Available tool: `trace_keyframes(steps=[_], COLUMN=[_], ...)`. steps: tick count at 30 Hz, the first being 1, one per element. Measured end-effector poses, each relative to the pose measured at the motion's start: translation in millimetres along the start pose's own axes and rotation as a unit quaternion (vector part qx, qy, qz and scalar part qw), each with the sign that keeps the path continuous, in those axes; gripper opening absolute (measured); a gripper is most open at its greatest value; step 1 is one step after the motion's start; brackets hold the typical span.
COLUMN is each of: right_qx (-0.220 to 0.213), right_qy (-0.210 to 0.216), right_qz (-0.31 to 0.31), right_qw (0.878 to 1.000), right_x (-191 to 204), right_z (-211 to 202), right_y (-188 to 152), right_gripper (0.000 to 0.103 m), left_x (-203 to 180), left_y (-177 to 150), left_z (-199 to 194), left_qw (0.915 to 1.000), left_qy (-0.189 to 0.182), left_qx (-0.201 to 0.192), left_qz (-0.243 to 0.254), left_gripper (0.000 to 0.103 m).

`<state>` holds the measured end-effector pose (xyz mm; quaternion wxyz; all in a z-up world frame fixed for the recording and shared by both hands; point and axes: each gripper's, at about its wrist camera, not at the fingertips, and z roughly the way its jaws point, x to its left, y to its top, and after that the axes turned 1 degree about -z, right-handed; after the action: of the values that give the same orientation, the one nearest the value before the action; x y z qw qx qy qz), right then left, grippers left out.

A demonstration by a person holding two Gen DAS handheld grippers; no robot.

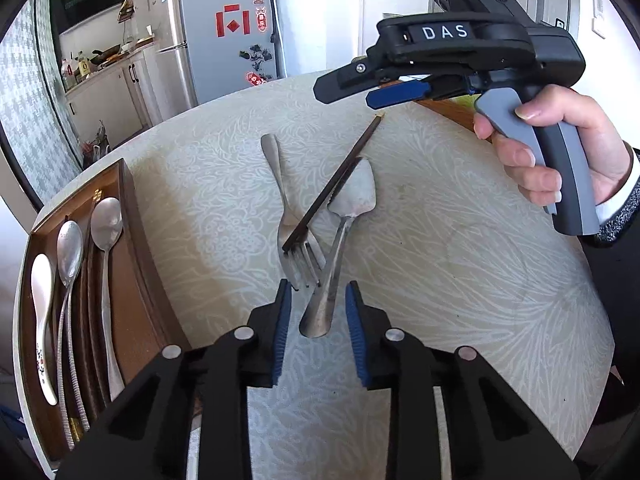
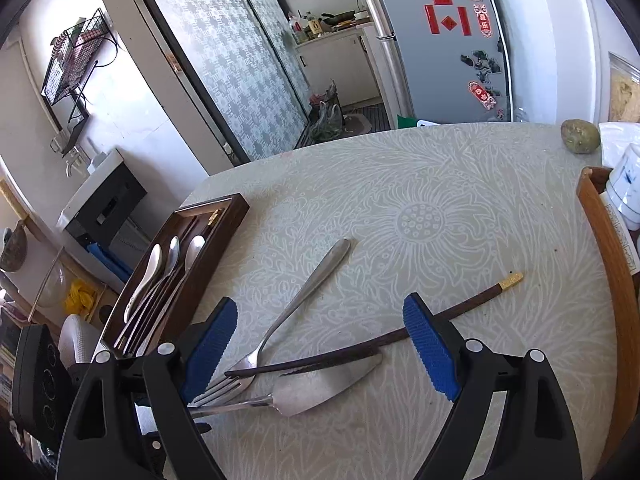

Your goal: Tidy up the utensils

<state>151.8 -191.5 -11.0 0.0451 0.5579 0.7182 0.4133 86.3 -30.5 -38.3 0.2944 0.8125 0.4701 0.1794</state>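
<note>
The tray with its spoons lies well to the left of the left gripper, whose fingers stand part-closed either side of the server handle with gaps still showing, so no grip yet. That handle crosses the fork tines just ahead of the fingertips, so a lift could drag the fork or tip off the chopstick lying over both. The right gripper, fingers wide apart, hovers over the same pile and could knock the chopstick.
</note>
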Motion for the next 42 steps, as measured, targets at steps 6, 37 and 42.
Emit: trace_keyframes(steps=[6,37,42], right_qx=[0.01,0.062,0.055], right_qy=[0.003,0.062,0.069], right_qz=[0.019,0.122,0.106], right_qw=[1.0,0.989,0.99], right_x=[-8.3,-10.0,8.7], right_z=[1.3,2.7,1.2], right_y=[-8.2,-51.3,-40.0], right_gripper=[0.086,0.013,0.013], left_x=[-6.4,-39.0,-29.8], left_y=[-3.7,-9.4,-12.6], left_z=[-1.7,-24.9,-37.9], left_qw=[0.9999,0.9983,0.9981], left_qy=[-0.002,-0.053,-0.047], left_qx=[0.007,-0.025,-0.04], left_qz=[0.007,0.006,-0.003], left_gripper=[0.017,0.012,0.012])
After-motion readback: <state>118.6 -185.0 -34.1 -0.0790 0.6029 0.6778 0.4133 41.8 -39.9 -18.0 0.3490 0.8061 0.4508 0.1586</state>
